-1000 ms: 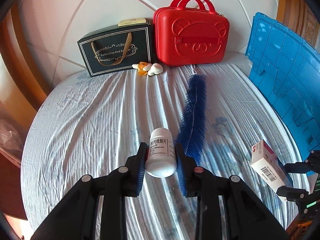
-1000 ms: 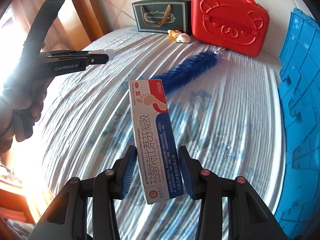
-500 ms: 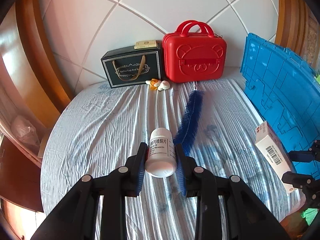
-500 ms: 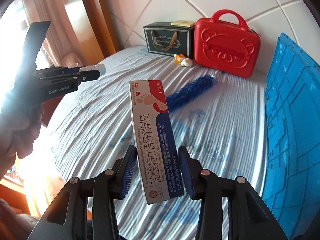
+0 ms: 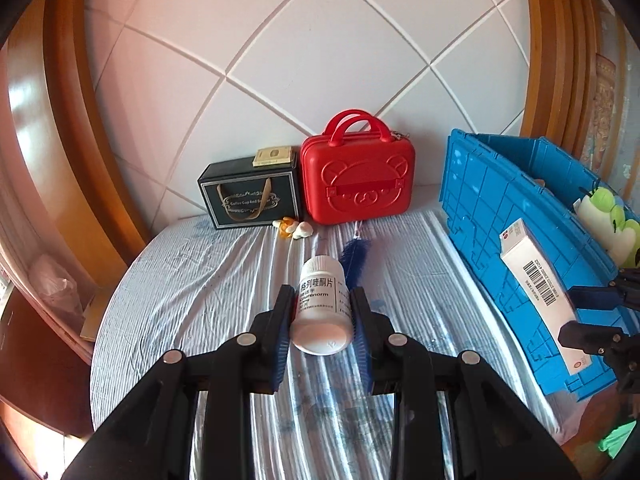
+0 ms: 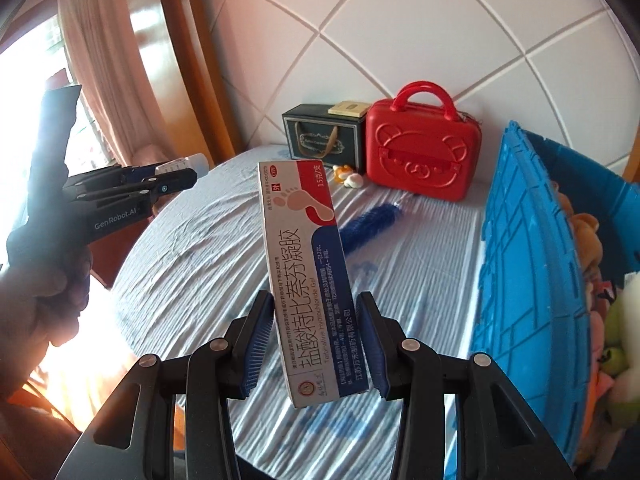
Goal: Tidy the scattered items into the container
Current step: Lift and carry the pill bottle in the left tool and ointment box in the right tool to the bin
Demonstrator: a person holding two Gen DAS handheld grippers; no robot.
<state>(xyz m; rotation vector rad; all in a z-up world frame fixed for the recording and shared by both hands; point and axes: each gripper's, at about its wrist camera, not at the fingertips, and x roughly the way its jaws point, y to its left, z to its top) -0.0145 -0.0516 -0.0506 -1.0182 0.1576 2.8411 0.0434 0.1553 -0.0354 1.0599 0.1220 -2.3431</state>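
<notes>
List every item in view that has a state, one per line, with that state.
left gripper: shut on the white pill bottle, held off the bed.
right gripper: shut on the medicine box, held upright in the air.
blue crate: open, plush toys inside.
red bear case: closed, upright against the wall.
blue brush: lying on the sheet.
black gift bag: standing, a small box on top.

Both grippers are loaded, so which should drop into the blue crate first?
Right. Its gripper with the medicine box is beside the blue crate; the left gripper holds the pill bottle mid-bed.
</notes>
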